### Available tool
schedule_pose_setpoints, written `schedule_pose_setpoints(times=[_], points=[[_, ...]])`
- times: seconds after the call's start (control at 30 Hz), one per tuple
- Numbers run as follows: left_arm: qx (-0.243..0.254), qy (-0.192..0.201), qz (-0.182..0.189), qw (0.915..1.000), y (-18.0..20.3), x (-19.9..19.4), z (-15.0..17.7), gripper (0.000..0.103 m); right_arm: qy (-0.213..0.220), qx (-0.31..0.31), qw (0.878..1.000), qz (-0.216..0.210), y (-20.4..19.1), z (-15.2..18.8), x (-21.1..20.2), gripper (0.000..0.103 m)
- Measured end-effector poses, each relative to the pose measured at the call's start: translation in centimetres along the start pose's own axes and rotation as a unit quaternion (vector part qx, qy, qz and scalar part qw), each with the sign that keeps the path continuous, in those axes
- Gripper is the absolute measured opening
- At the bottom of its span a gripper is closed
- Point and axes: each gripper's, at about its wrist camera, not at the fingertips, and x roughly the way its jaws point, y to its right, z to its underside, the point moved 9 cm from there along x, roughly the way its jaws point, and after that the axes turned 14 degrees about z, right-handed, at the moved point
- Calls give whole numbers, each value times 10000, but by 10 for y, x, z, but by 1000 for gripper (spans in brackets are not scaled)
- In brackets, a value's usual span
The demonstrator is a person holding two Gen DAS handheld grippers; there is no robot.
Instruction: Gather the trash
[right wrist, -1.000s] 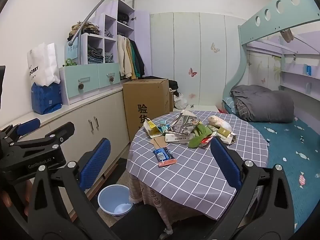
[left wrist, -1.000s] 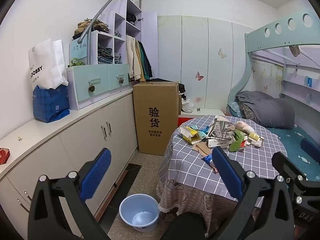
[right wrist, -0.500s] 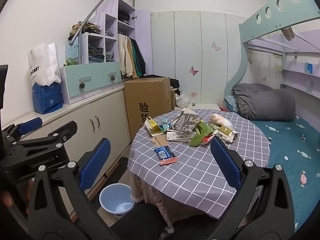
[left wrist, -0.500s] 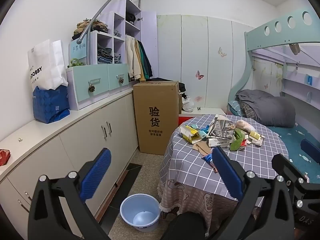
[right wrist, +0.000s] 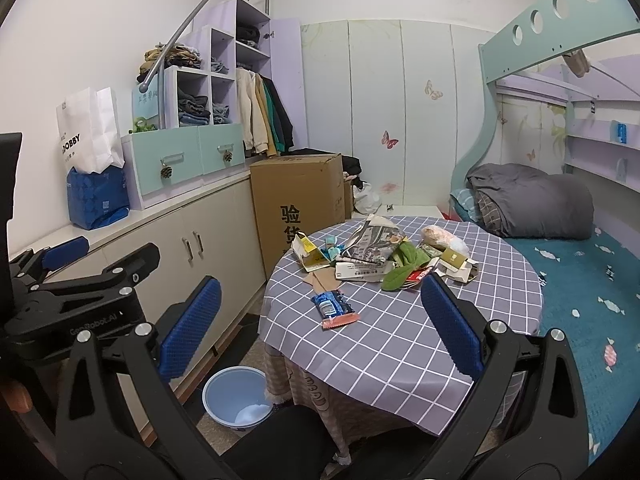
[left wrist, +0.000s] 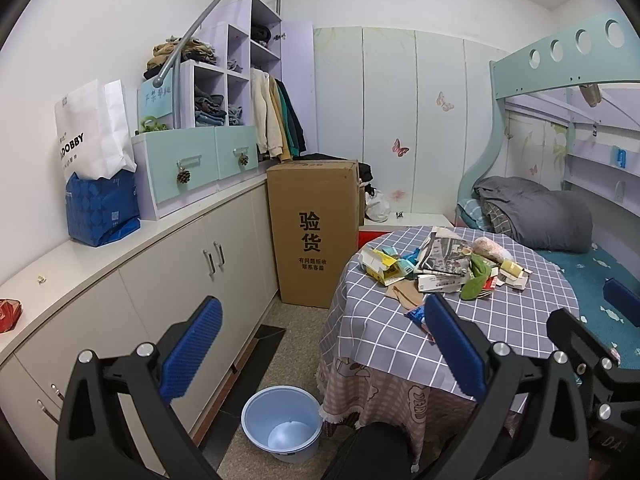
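Observation:
A pile of trash (right wrist: 384, 256) lies on the round table with the grey checked cloth (right wrist: 400, 344): torn cartons, crumpled paper, a green wrapper, and a blue snack wrapper (right wrist: 333, 308) lying nearer to me. The pile also shows in the left wrist view (left wrist: 436, 268). A light blue bin (left wrist: 282, 422) stands on the floor left of the table; it also shows in the right wrist view (right wrist: 236, 396). My left gripper (left wrist: 320, 356) is open and empty, above the bin and the table's left edge. My right gripper (right wrist: 316, 332) is open and empty, short of the blue wrapper.
A tall cardboard box (left wrist: 314, 232) stands behind the table. White cabinets (left wrist: 168, 280) run along the left wall with bags on top. A bunk bed (right wrist: 560, 216) with a grey duvet is on the right. A dark mat (left wrist: 260, 344) lies on the floor strip between cabinets and table.
Both grippers have drifted slightly; the views shift a little. Both stay open and empty, and nothing on the table has moved.

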Motion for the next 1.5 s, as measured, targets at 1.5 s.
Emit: schedule_pose_setpoints(times=[1.5], points=[[-72,-23,-63,10000,-15,-1,8,99,-23,-88,10000,-20,-8,3,-3,97]])
